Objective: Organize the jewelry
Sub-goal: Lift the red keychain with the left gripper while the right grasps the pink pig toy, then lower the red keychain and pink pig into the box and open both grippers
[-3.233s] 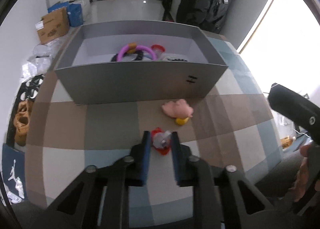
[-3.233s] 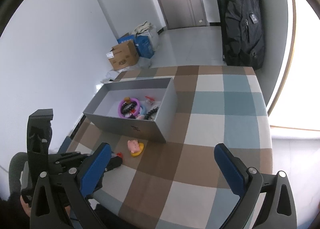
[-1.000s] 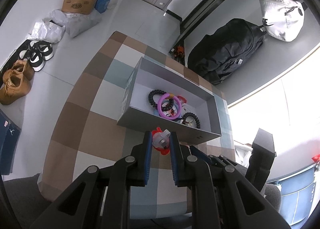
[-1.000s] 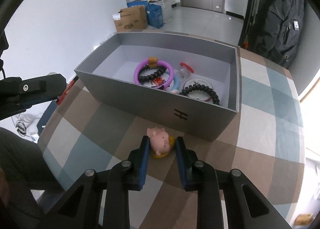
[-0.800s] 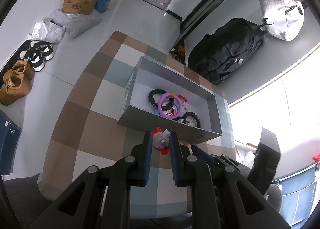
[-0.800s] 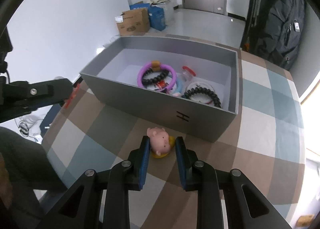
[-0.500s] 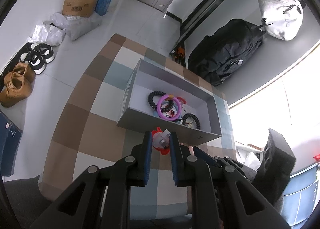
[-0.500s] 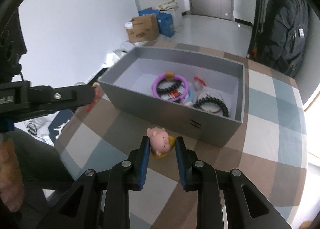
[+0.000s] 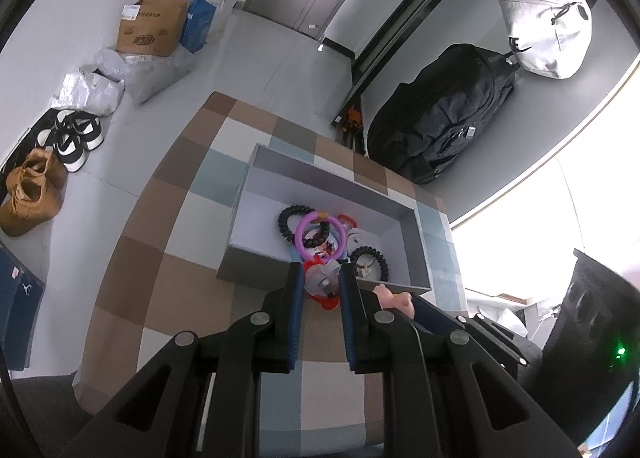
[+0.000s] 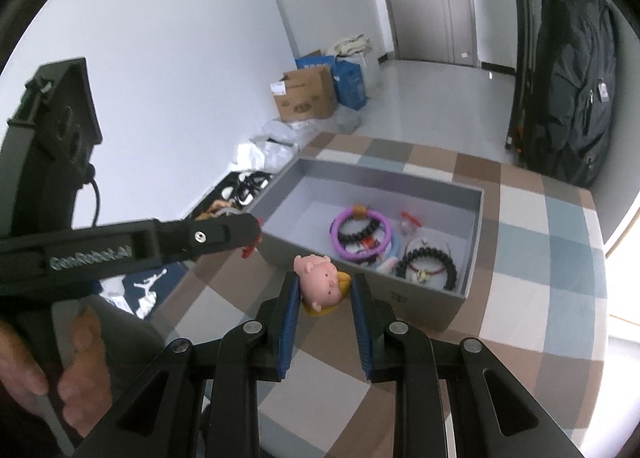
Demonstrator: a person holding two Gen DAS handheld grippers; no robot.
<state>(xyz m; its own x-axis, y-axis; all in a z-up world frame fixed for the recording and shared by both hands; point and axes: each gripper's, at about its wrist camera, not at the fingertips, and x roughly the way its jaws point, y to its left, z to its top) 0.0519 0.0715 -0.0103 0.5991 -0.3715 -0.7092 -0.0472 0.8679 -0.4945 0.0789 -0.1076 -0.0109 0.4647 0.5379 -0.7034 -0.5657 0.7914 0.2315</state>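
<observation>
My left gripper [image 9: 319,286] is shut on a red and clear ring trinket [image 9: 320,284], held high above the checked table, just before the near wall of the grey box [image 9: 256,272]. My right gripper [image 10: 323,290] is shut on a pink pig charm with a yellow base [image 10: 322,283], lifted above the table in front of the box [image 10: 472,254]. The box holds a purple ring [image 10: 360,236], black bead bracelets [image 10: 430,263] and small red pieces. The left gripper's arm [image 10: 132,244] crosses the left of the right wrist view. The pig shows beside the left fingers [image 9: 394,297].
The checked tablecloth [image 10: 532,306] spreads around the box. A black backpack [image 10: 572,70] leans at the far wall. Cardboard and blue boxes [image 10: 308,94], plastic bags and shoes [image 9: 36,182] lie on the floor to the left. A white bag [image 9: 544,34] hangs above the backpack.
Both grippers have risen with their items; 3.2 s ago the right gripper was open and the pig lay on the table. The right gripper has since tilted, with the left arm now close beside it.
</observation>
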